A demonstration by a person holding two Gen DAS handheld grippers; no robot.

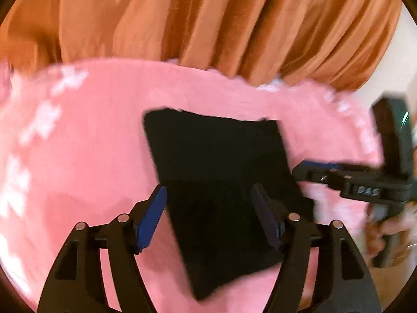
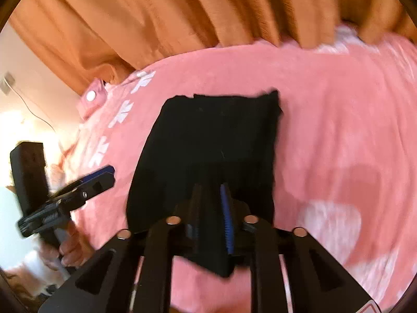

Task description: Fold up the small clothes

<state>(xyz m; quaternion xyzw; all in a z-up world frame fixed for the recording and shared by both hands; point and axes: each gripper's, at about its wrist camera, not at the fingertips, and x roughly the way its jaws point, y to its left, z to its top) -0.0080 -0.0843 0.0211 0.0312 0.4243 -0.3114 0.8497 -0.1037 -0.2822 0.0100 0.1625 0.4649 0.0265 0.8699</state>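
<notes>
A small black garment [image 1: 221, 172] lies folded on a pink bedspread [image 1: 86, 140]. My left gripper [image 1: 211, 203] is open, its blue-padded fingers [image 1: 153, 216] spread over the garment's near half, not closed on it. In the right wrist view the garment [image 2: 213, 140] stretches away from my right gripper [image 2: 216, 190], whose jaws are shut on its near edge, with cloth bunched between the fingers [image 2: 226, 219]. The right gripper also shows in the left wrist view [image 1: 305, 167] at the garment's right edge. The left gripper shows at the left of the right wrist view [image 2: 104, 172].
Orange curtains [image 1: 208, 18] hang right behind the bed's far edge. The bedspread has white patterns [image 2: 122, 112] along its left side. A wall with a socket and a cable [image 2: 7, 83] is at far left in the right wrist view.
</notes>
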